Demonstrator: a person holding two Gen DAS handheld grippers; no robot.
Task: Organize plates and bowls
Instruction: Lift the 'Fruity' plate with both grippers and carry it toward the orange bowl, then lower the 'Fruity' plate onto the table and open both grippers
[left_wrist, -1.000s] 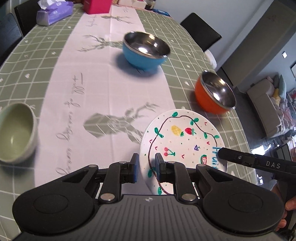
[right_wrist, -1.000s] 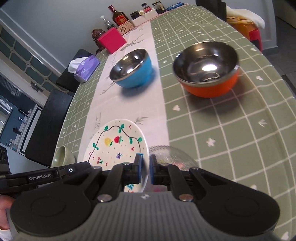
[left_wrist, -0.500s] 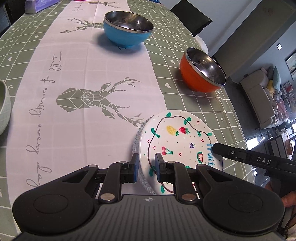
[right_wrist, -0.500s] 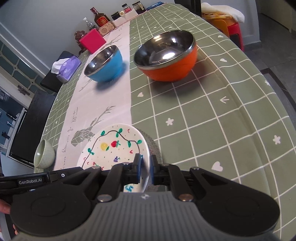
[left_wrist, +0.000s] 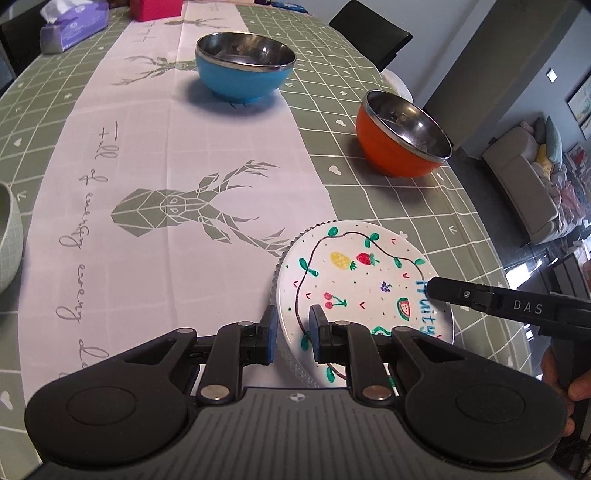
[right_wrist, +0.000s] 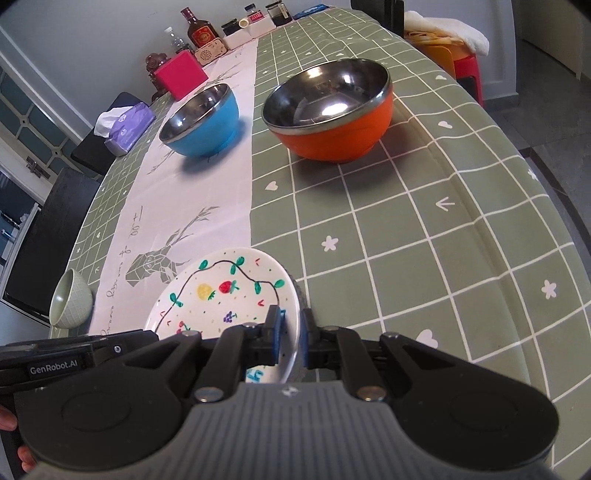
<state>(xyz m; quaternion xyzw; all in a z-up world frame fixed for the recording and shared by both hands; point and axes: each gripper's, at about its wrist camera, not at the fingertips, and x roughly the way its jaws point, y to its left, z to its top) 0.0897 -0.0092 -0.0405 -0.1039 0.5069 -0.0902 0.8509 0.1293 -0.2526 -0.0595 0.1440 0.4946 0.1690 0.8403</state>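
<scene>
Covering the long dining table (left_wrist: 388, 206) was a green grid-patterned cloth with a white deer-printed runner down its middle. On the runner toward the far end stood a blue bowl with a shiny steel inside (left_wrist: 244, 72), and on the green cloth near the table's right edge stood an orange bowl with the same steel lining (left_wrist: 403, 137), well apart from the blue one. Close to the near edge lay a round white plate painted with fruit and a vine (left_wrist: 360, 280), resting on a clear glass plate with a ribbed rim (left_wrist: 276, 266) that showed only along its left side. At the left edge sat a pale green ceramic bowl (right_wrist: 70, 304). The left gripper (left_wrist: 291, 326) was clamped on the near left rim of the stacked plates, one pad outside and one on the painted face. The right gripper (right_wrist: 291, 338) was pinched tight on the white plate's right rim.
</scene>
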